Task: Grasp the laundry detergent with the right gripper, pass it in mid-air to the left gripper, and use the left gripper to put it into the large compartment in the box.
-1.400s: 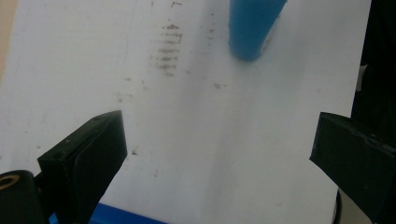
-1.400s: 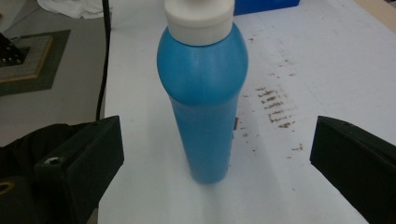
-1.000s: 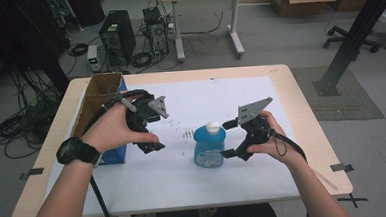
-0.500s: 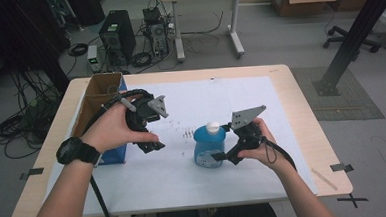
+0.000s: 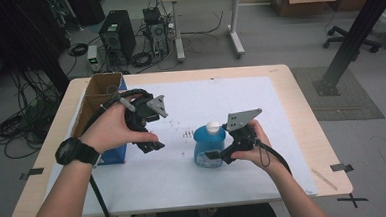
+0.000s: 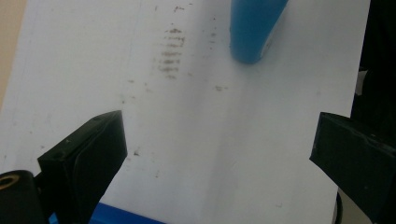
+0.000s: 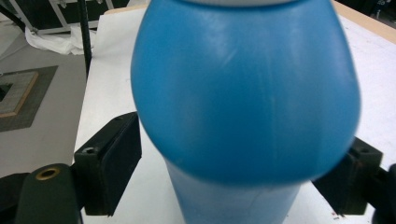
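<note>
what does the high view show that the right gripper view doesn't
The high view takes in the cardboard box, the computers on the floor and the wristwatch. The right gripper view gives a close look at the right gripper: its fingers have just been closing around the bottle, with a gap still beside one. Both share the blue bottle and the white sheet.

A squat blue plastic bottle with a white cap, bulging wide at the shoulder above a narrower body, stands upright on the white-covered desk, between the jaws of the right tongs and well apart from the left tongs.
</note>
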`<state>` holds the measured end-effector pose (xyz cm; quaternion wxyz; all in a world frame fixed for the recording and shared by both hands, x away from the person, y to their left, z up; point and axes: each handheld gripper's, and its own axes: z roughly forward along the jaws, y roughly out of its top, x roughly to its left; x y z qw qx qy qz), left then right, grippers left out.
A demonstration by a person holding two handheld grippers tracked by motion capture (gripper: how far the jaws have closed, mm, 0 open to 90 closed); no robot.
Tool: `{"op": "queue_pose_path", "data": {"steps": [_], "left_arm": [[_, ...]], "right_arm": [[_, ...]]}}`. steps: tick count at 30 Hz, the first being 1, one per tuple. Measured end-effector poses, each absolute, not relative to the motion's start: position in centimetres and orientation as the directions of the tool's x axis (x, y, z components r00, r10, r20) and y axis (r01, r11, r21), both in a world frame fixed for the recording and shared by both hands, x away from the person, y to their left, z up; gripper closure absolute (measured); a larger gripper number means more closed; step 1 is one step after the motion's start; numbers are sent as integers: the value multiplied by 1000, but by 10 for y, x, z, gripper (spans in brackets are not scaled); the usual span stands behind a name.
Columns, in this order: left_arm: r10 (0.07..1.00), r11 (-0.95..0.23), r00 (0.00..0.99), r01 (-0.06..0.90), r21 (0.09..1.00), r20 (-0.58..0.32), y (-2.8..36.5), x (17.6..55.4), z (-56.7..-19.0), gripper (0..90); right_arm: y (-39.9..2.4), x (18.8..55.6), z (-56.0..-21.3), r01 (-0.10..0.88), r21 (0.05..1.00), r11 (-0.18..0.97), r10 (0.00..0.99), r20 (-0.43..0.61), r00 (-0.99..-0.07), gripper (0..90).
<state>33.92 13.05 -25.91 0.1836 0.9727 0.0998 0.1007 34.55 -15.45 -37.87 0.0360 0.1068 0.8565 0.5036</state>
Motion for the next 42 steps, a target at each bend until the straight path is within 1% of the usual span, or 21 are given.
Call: {"op": "queue_pose_path", "data": {"steps": [5, 8, 13, 14, 42], "left_arm": [[233, -912, 959, 158, 379, 160, 131, 339, -259, 39], [236, -910, 958, 160, 383, 161, 132, 339, -259, 39], [236, -911, 958, 160, 381, 162, 132, 339, -259, 39], [235, -911, 959, 159, 381, 161, 132, 339, -258, 39], [234, -910, 958, 156, 384, 164, 133, 338, -258, 39]], "right_arm": [[-153, 346, -379, 144, 871, 470, 215, 45, -976, 202], [-151, 346, -379, 142, 867, 478, 213, 42, -976, 241], [-150, 346, -380, 138, 866, 481, 207, 41, -977, 266], [-149, 346, -380, 135, 866, 482, 206, 38, -978, 284], [-150, 346, -380, 130, 869, 477, 198, 38, -979, 318]]}}
